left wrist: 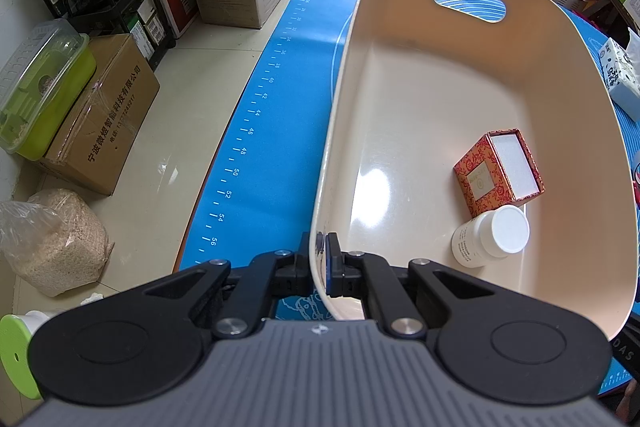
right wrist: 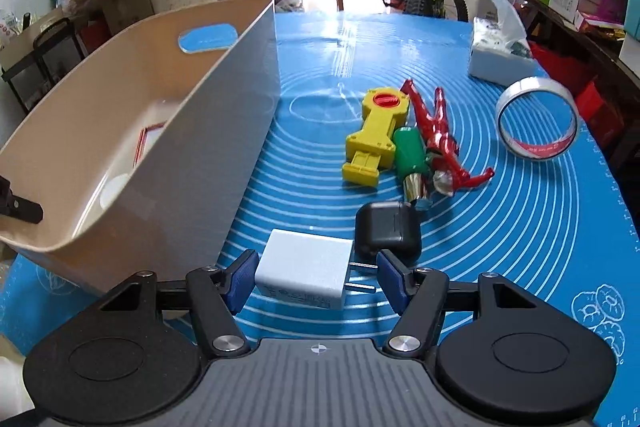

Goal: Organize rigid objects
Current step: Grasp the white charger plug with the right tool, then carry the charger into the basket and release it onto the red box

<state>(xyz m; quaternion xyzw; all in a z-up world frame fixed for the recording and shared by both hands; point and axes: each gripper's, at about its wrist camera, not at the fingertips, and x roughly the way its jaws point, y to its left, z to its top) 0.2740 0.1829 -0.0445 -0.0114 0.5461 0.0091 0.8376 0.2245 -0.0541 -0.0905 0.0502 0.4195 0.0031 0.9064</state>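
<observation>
Left hand-held gripper [left wrist: 323,259]: jaws closed tight on the near rim of the beige plastic bin [left wrist: 400,99], one pad outside the wall, one inside. Right hand-held gripper [right wrist: 314,277]: jaws half spread around a white USB wall charger [right wrist: 304,273] lying on the blue mat [right wrist: 520,227] that covers the table; the left pad sits against the charger's side, the right pad stands just off the body, by the tips of its two metal prongs, which point right. No firm grip visible. Just beyond the charger, touching or nearly touching its far right corner, lies a black earbud case [right wrist: 386,227]. Inside the bin, near end: a white pill bottle [left wrist: 490,237] lying on its side, cap toward the camera, touching a red patterned gift box [left wrist: 498,171] with a white inner face. The rest of the bin floor is bare; oval handle cutout in the far wall. On the mat farther out, a cluster: yellow toy key with red knob [right wrist: 374,135], green-handled tool with silver tip [right wrist: 410,159], red and silver action figure [right wrist: 438,135], all touching or overlapping. Right of these, well apart, a roll of clear tape [right wrist: 536,119] stands on edge. Farthest, a tissue pack [right wrist: 500,55] near the table's far right corner.
</observation>
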